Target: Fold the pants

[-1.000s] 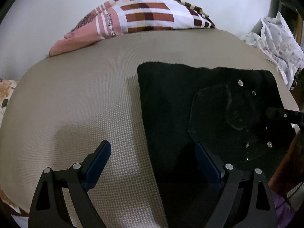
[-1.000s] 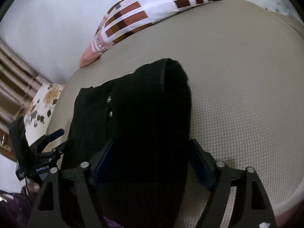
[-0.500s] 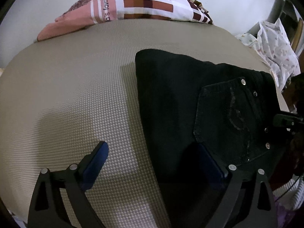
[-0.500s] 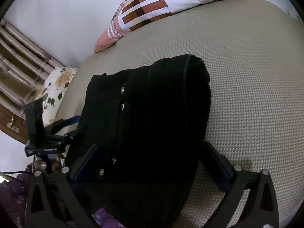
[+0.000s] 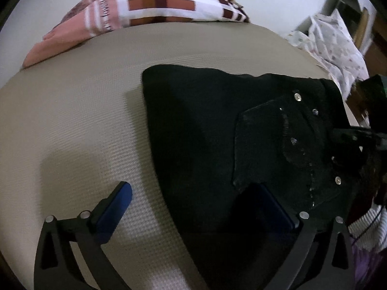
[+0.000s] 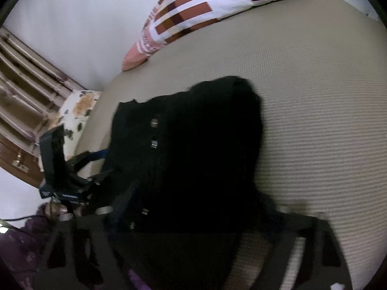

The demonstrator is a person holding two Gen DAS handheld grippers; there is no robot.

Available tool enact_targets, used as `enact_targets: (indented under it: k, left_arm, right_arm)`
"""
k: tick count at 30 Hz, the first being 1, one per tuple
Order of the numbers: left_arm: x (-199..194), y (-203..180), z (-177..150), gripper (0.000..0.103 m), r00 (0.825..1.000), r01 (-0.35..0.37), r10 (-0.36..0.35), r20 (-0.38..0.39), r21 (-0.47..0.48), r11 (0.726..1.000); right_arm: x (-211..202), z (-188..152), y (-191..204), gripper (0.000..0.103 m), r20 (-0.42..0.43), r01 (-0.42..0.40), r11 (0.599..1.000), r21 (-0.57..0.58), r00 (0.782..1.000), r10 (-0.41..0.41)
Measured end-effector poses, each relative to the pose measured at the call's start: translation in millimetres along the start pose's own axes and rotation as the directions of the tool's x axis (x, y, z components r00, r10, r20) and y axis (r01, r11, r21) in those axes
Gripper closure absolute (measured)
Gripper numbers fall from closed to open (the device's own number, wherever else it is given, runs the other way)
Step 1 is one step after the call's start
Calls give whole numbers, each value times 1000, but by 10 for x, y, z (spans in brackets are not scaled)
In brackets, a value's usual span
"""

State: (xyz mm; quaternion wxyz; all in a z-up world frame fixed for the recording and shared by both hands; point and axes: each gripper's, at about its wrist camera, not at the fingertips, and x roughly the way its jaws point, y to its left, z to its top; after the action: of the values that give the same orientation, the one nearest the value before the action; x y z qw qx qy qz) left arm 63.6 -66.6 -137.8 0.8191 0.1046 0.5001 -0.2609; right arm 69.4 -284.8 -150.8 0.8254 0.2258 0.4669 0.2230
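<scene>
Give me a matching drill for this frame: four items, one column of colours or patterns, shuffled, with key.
1. pants
2. pillow
3. bed cover
4. left gripper pads

A. beige, textured weave
B. blue
C. black, metal rivets
D. white with brown and red checks

Pairs: 1-C, 2-D, 3-A, 4-B

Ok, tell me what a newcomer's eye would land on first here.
First the black pants, folded into a dark block on the beige bed, rivets glinting by the pocket. Next the checked pillow against the far wall. Then the left gripper, open astride the pants' edge.
</scene>
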Motion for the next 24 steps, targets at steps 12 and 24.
enact_targets:
  k: [12, 24]
  left_arm:
    - [12, -98, 85, 1, 981, 193, -191, -32, 92, 977]
    - [21, 276, 274, 1, 898, 434, -437, -53, -59, 899]
  right_arm:
    - [39, 88, -83, 6, -35, -131, 990, 57, 990, 133]
    - [43, 25, -291, 56, -101, -211, 973, 96, 970, 220]
